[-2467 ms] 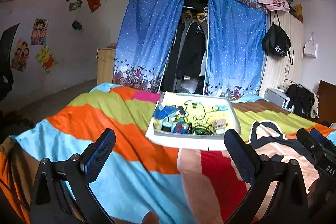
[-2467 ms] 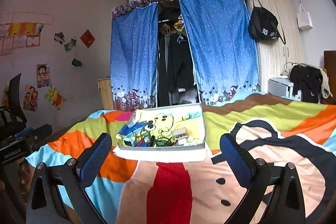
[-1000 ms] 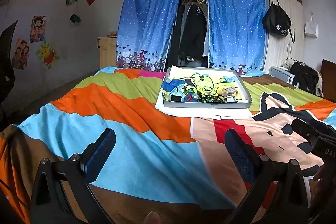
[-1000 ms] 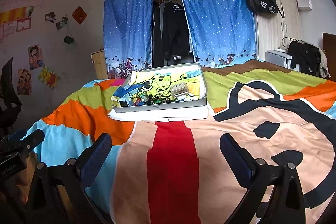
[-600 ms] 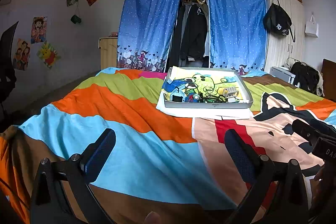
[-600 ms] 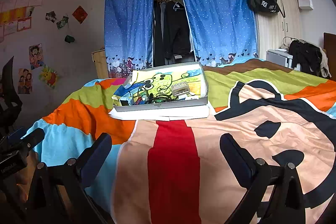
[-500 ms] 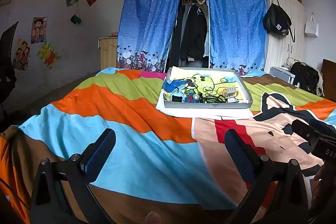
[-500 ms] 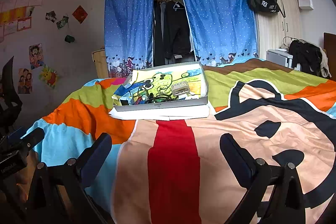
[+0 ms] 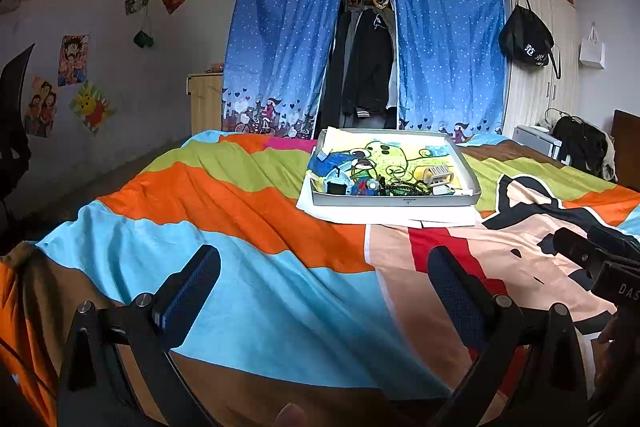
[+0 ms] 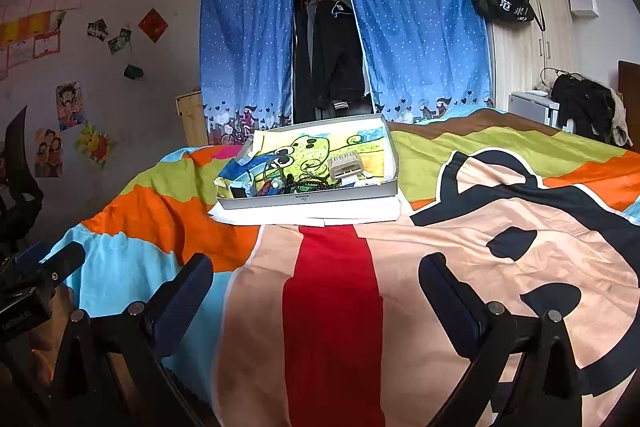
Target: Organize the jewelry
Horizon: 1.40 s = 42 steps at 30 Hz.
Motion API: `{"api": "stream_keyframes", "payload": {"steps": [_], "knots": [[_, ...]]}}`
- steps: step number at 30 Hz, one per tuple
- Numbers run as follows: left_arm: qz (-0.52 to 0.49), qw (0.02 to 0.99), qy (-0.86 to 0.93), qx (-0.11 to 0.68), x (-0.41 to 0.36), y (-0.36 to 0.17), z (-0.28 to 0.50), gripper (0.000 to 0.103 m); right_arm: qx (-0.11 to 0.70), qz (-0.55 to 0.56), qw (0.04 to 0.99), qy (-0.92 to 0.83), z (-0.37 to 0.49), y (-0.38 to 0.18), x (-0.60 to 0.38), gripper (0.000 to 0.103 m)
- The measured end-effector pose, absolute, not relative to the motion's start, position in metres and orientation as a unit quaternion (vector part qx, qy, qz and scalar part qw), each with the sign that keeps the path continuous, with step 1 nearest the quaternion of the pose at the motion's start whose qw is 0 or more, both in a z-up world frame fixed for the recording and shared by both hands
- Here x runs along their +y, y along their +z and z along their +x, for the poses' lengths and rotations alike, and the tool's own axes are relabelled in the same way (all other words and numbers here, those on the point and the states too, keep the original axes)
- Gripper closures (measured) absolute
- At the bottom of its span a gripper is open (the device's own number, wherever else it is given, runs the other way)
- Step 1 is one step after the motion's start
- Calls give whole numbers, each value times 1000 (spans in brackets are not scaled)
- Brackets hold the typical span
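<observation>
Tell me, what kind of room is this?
Most likely a bedroom. There is a bed with a colourful striped cover, clothes hanging behind blue curtains, and cartoon posters stuck on the wall.

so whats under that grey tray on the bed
White paper sheets stick out beneath the grey tray, lying on the striped bedspread. How far they run under the tray is hidden.

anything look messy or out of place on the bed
The tray holds its contents heaped along the near edge: a dark tangle of beads, a cream comb-like piece and blue items all jumbled together. The white paper beneath sticks out unevenly. Both claws are open and empty.
</observation>
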State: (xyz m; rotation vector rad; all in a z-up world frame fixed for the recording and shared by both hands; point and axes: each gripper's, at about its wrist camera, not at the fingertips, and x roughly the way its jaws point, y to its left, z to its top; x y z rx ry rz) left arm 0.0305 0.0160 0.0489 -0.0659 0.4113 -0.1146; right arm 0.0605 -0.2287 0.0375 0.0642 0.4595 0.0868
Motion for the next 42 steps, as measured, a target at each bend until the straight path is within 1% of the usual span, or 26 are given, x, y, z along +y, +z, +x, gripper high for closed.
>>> {"api": "stream_keyframes", "payload": {"steps": [42], "knots": [[-27, 977, -61, 204, 17, 48, 30, 1, 230, 32, 972, 44, 59, 36, -227, 0]]}}
